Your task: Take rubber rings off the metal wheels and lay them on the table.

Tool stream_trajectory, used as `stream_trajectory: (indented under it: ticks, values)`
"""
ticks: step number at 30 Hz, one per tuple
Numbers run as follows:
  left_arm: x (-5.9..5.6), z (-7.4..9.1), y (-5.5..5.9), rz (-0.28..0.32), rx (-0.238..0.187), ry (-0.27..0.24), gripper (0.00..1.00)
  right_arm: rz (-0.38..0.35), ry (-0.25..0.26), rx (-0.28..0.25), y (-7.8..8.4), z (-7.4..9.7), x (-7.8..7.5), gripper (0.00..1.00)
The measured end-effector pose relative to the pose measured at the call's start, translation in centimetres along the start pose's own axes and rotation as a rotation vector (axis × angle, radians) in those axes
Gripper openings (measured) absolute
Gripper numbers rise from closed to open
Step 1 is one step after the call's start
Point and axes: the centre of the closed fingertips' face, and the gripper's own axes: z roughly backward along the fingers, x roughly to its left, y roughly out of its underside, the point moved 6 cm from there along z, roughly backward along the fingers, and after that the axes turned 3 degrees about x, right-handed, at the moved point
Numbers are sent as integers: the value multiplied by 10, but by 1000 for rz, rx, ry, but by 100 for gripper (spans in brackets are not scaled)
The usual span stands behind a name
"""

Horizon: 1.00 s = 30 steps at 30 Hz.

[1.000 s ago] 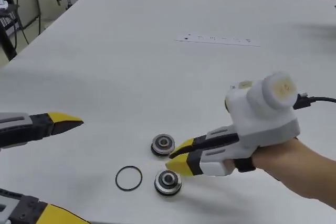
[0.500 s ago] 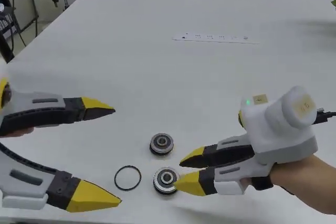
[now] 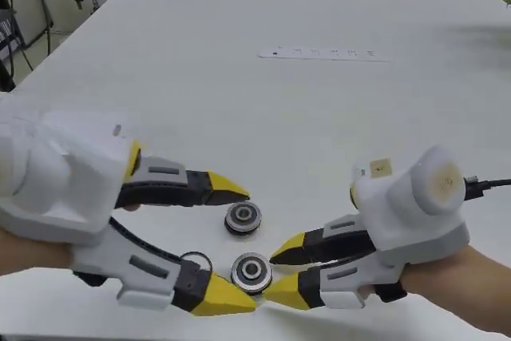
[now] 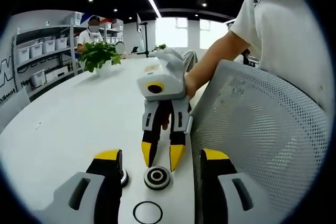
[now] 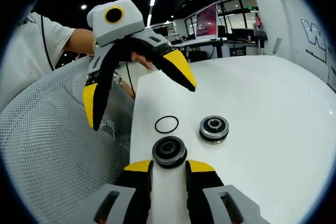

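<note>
Wheel (image 3: 251, 271) nearer us on the table (image 3: 239, 101), rubber ring (image 5: 155, 152) seemingly still on, lies between our wide-open empty left gripper (image 3: 245, 247) and slightly parted empty right gripper (image 3: 271, 277); we should brace one side, then peel the ring.

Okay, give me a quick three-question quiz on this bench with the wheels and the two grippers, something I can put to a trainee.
1. True or false: the left gripper is shut.
2. Whose jaws are spread wider? A, the left gripper; B, the right gripper; C, both are equal.
3. How many metal wheels stand beside the loose rubber ring on the table?

Key
1. False: it is wide open and holds nothing.
2. A.
3. Two: the near wheel, just ahead of the right gripper's tips, and the far wheel.
</note>
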Motion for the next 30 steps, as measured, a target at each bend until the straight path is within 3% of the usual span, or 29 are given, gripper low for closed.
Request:
stream_trajectory:
  ticks: [5,9,14,19,24,30]
  values:
    - [1,-13,14,-9,48,15,41,8,10,3,1,0,-2,21]
    - [1,-21,26,-12,83,12,36,24,14,3,1,0,-2,21]
    - [3,-24,32,0,91,1,25,57,17,11,2,-1,-2,19]
    - [7,-23,39,64,86,-20,19,64,20,10,2,-2,-2,19]
    - [6,-23,44,79,90,-9,11,72,22,18,3,-3,-2,17]
    - [5,-23,47,56,106,-9,8,73,16,16,3,-3,-1,16]
